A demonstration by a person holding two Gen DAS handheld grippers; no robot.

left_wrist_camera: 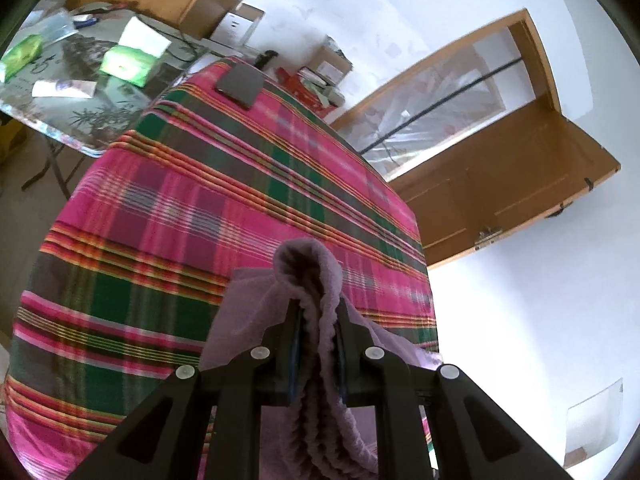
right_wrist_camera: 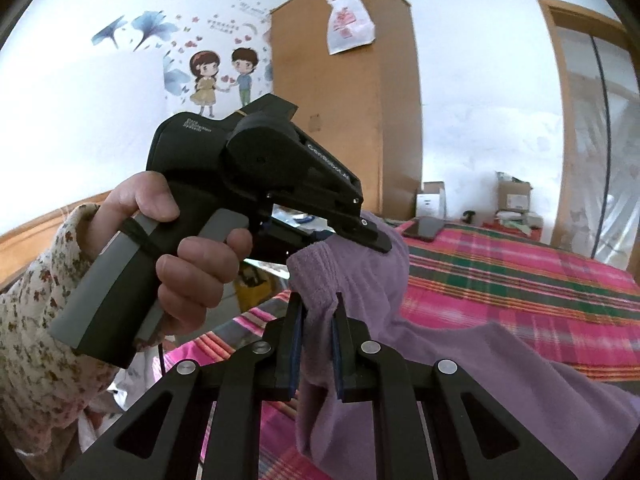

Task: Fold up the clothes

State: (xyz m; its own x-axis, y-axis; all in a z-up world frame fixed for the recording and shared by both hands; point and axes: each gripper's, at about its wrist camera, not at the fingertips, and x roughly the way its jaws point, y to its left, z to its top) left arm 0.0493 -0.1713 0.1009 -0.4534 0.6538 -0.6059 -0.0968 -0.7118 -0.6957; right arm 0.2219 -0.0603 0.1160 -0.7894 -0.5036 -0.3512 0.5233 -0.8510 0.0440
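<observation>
A lilac fleece garment (left_wrist_camera: 308, 280) hangs bunched between the jaws of my left gripper (left_wrist_camera: 319, 309), which is shut on a ribbed edge of it, above the bed. In the right wrist view the same lilac garment (right_wrist_camera: 460, 368) drapes down over the plaid bed cover, and my right gripper (right_wrist_camera: 319, 305) is shut on another edge of it. The left gripper (right_wrist_camera: 372, 238) shows there too, held by a hand (right_wrist_camera: 188, 256) in a flowered sleeve, its tip buried in the cloth just beyond my right one. Both hold the garment lifted off the bed.
The bed has a pink, green and grey plaid cover (left_wrist_camera: 208, 184). A dark flat phone (left_wrist_camera: 239, 85) lies at its far end. A folding table (left_wrist_camera: 60, 80) with green boxes stands beside it, a wooden wardrobe (right_wrist_camera: 348, 112) and boxes behind, a door (left_wrist_camera: 500, 168) to the right.
</observation>
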